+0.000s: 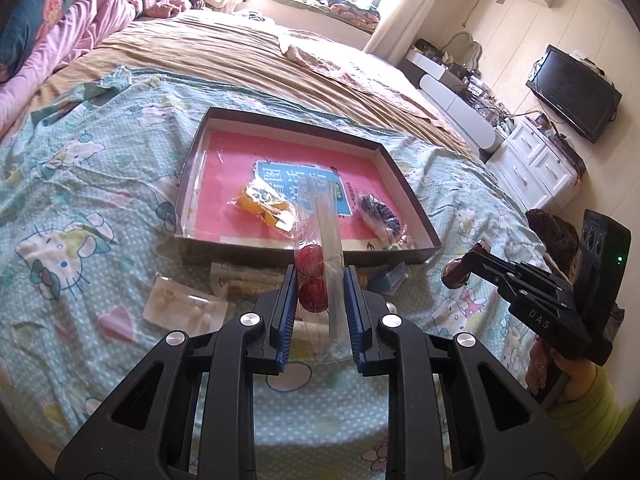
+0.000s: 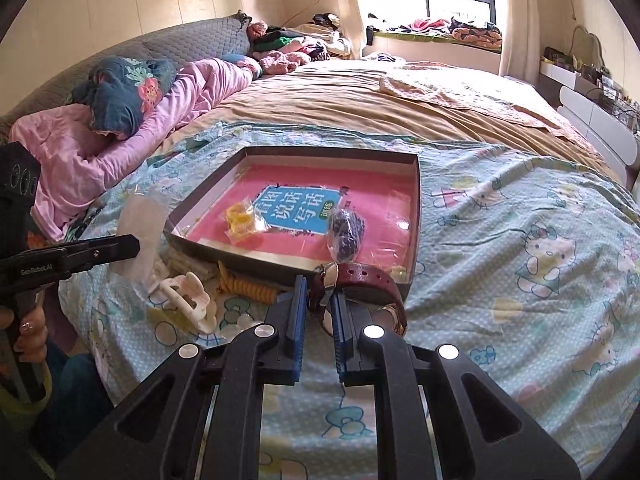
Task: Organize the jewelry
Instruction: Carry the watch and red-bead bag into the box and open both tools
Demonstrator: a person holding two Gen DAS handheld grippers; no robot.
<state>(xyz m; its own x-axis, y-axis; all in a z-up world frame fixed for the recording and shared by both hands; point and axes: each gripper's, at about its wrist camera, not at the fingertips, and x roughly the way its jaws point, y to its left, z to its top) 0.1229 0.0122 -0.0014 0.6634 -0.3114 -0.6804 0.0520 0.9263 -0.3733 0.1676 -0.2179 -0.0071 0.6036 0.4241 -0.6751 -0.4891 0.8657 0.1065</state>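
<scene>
A shallow dark box with a pink floor (image 1: 224, 144) (image 2: 400, 196) lies on the bed. In it are a bag of yellow jewelry (image 1: 262, 206) (image 2: 240, 219) and a bag of dark beads (image 1: 380, 212) (image 2: 346, 230). My left gripper (image 1: 320, 276) is shut on a clear plastic bag with red pieces (image 1: 312, 280), held just before the box's near wall. My right gripper (image 2: 318, 286) is shut on a dark red watch (image 2: 368, 276) near the box's front right corner; it also shows in the left wrist view (image 1: 456, 274).
Loose items lie on the Hello Kitty sheet (image 1: 72, 208) before the box: a packet of white earrings (image 1: 180, 306), a blue item (image 1: 390, 278), a white hair clip (image 2: 188, 298), an orange coil (image 2: 248, 286). Pink bedding (image 2: 100, 148) lies at left.
</scene>
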